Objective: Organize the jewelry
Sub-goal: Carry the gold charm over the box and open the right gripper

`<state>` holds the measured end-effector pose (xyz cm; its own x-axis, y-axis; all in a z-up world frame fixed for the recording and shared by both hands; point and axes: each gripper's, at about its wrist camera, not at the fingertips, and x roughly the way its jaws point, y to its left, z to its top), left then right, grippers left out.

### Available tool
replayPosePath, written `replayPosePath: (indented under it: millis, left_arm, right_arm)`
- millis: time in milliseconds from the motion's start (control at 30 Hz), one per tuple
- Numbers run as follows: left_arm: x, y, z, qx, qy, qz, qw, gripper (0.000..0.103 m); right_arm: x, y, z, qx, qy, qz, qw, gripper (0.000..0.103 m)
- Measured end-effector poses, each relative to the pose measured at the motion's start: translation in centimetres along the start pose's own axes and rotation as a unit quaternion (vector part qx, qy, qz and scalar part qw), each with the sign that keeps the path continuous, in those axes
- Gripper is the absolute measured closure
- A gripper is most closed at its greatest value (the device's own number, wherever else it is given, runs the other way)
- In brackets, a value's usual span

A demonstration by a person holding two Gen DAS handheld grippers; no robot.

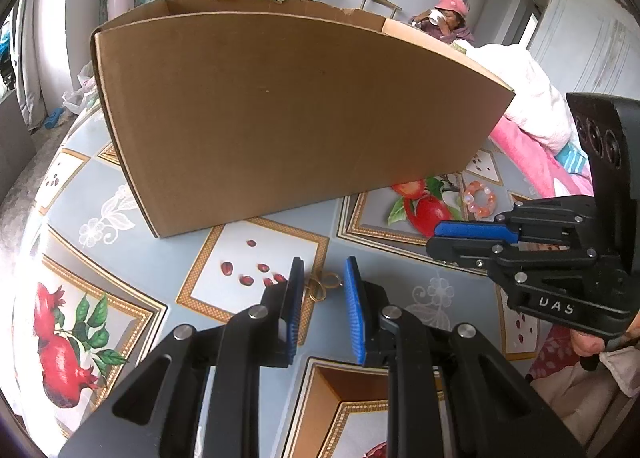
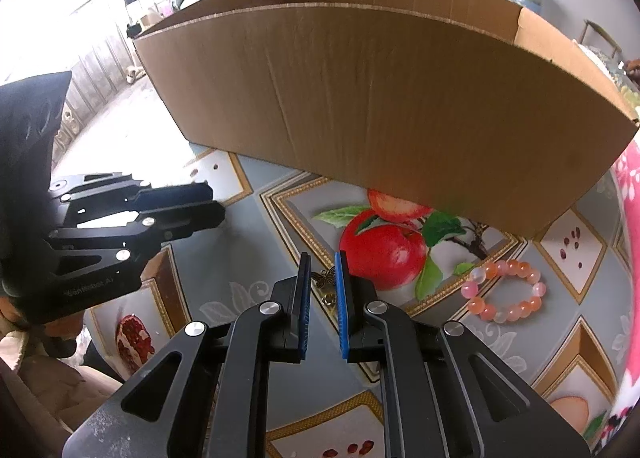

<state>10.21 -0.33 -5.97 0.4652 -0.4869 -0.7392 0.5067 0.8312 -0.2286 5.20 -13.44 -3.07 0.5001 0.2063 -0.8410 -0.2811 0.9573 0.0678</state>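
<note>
The cardboard box (image 1: 280, 114) stood open-topped toward the far side of the tabletop (image 1: 360, 226), its long wall facing both grippers, probably so that jewelry could be lifted straight over the rim and dropped in. Its inside was hidden from both cameras.

The left gripper (image 1: 322, 290) angled down over a small gold piece (image 1: 322, 287), loops of thin wire lying on the oilcloth in front of the box. The jaws stood narrowly apart with the piece between their tips. The blue pads (image 1: 354, 298) did not visibly press on it, so I took the jaws as released, lined up for a pinch.

The right gripper (image 2: 323, 278) also pointed steeply down, at a bronze butterfly charm (image 2: 325, 277) with a bit of gold chain (image 2: 329, 298) below it. Its jaws were drawn in close on either side of the charm. Whether the pads truly clamped it, or only framed it, could not be told from the wrist view; the gap looked about as narrow as the charm.

A pink bead bracelet (image 2: 504, 290) lay flat near the box's right corner, just beside the printed apple, apart from both grippers and evidently not yet sorted.

Both tools tilted steeply because the pieces were thin and flat. My judgement was that the task was early: three items were outside the box.
</note>
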Motion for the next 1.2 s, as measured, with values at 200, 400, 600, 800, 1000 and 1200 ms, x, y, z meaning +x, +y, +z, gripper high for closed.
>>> replayPosePath:
  millis: [200,400,600,800,1000,1200]
  left_arm:
    - [-1.5,-0.2,0.2,0.005,-0.015,-0.008,0.9998,0.083]
    - [-5.2,-1.2,1.0,0.013,-0.049,-0.020,0.9985,0.083]
    - [-11.1,-2.9,3.9,0.038,-0.128,-0.049,0.9898,0.083]
    - [-10.7,-3.1,9.6,0.047,-0.139,-0.012,0.9891,0.083]
    - [-3.8,-0.6,14.5,0.003,-0.030,0.012,0.9995,0.083]
    - [0.8,1.4,16.1,-0.032,0.049,0.032,0.9978,0.083]
  right_arm:
    - [-1.5,-0.2,0.7,0.005,-0.026,0.009,1.000,0.093]
    - [-4.8,0.2,1.7,-0.002,-0.068,0.035,0.997,0.093]
    - [-9.9,0.0,4.2,-0.019,-0.142,0.065,0.988,0.093]
    - [-10.4,-2.0,9.3,-0.021,-0.174,0.085,0.981,0.093]
    - [-3.3,-6.2,15.2,0.056,-0.060,0.156,0.984,0.093]
    - [2.0,-7.8,17.8,0.109,0.031,0.176,0.978,0.093]
